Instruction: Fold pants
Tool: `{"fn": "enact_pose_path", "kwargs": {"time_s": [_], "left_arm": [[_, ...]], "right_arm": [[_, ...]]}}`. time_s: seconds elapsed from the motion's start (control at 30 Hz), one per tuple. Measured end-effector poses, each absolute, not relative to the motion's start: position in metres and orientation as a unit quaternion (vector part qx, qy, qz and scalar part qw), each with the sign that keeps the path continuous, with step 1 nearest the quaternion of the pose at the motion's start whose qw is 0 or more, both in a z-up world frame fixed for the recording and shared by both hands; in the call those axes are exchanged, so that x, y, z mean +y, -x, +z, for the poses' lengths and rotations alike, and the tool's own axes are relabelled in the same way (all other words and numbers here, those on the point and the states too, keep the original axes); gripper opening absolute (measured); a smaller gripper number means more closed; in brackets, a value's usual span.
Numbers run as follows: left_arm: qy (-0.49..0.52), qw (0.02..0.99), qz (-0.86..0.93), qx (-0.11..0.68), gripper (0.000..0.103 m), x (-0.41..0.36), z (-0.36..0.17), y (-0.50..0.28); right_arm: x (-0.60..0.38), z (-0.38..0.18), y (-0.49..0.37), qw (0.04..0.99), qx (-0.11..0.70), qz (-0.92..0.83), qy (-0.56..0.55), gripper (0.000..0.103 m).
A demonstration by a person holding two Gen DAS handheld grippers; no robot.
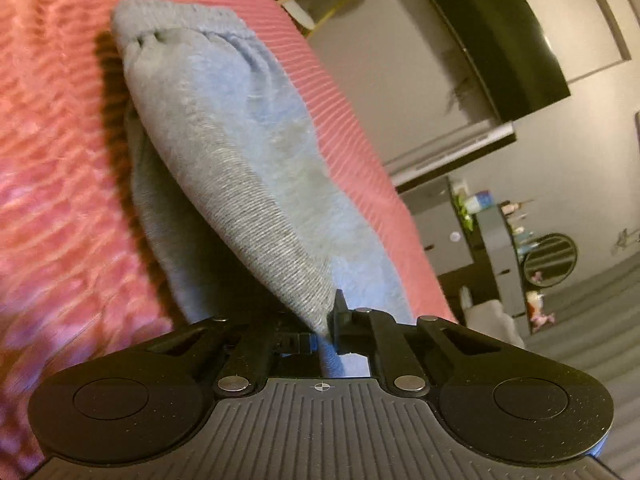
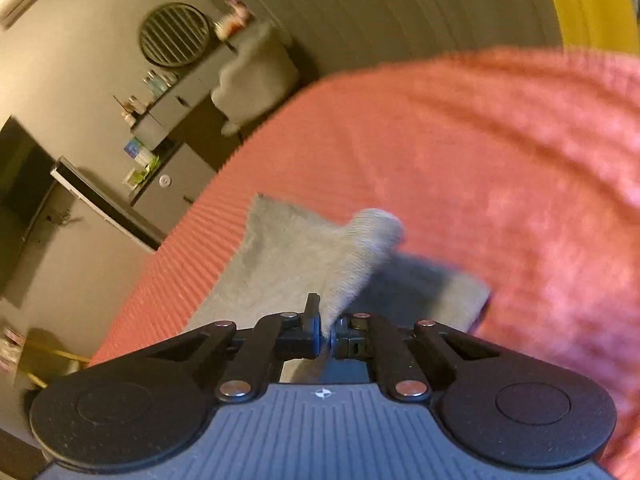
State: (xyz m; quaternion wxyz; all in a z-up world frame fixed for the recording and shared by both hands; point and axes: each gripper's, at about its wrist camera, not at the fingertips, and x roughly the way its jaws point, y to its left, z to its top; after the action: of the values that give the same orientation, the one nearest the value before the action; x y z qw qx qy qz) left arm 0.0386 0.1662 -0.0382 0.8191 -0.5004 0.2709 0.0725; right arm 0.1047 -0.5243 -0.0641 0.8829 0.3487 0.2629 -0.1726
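Note:
The grey sweatpants lie on a pink ribbed bedspread. My left gripper is shut on a ribbed cuff of the pants and lifts the fabric, which stretches away to a gathered end at the upper left. In the right wrist view my right gripper is shut on another ribbed cuff of the pants. That cuff rises from the jaws over a flat grey layer of the pants on the bedspread.
The bed edge runs diagonally in both views. Beyond it are a dark TV, a grey cabinet with small items, a round slatted object and a grey chair. A yellow object is at the top right.

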Motion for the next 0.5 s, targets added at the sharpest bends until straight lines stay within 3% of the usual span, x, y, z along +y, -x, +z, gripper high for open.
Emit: {"fn": "enact_pose_path", "kwargs": {"time_s": [0.1, 0.17, 0.2, 0.23, 0.27, 0.33, 0.43, 0.5], "left_arm": [[0.447, 0.826, 0.121, 0.321, 0.009, 0.155, -0.035, -0.038], [0.39, 0.826, 0.185, 0.363, 0.016, 0.145, -0.029, -0.04], [0.363, 0.829, 0.217, 0.366, 0.018, 0.141, -0.023, -0.041], [0.336, 0.839, 0.237, 0.356, 0.029, 0.136, -0.016, -0.038], [0.304, 0.851, 0.266, 0.337, 0.034, 0.129, -0.005, -0.037], [0.252, 0.878, 0.282, 0.292, 0.057, 0.112, 0.014, -0.041], [0.231, 0.917, 0.2, 0.255, 0.071, 0.088, 0.025, -0.069], [0.25, 0.928, 0.115, 0.25, 0.073, 0.074, 0.015, -0.101]], "right_arm": [[-0.521, -0.073, -0.107, 0.892, 0.29, -0.201, -0.281, 0.005], [-0.517, -0.086, -0.116, 0.89, 0.33, -0.214, -0.232, 0.007], [-0.513, -0.088, -0.12, 0.89, 0.338, -0.224, -0.208, 0.012], [-0.507, -0.087, -0.121, 0.892, 0.338, -0.245, -0.174, 0.017], [-0.501, -0.083, -0.121, 0.892, 0.332, -0.272, -0.141, 0.032], [-0.487, -0.07, -0.121, 0.891, 0.31, -0.321, -0.083, 0.039], [-0.461, -0.046, -0.127, 0.919, 0.254, -0.297, -0.058, 0.048], [-0.439, -0.036, -0.14, 0.94, 0.239, -0.22, -0.106, 0.066]]}}
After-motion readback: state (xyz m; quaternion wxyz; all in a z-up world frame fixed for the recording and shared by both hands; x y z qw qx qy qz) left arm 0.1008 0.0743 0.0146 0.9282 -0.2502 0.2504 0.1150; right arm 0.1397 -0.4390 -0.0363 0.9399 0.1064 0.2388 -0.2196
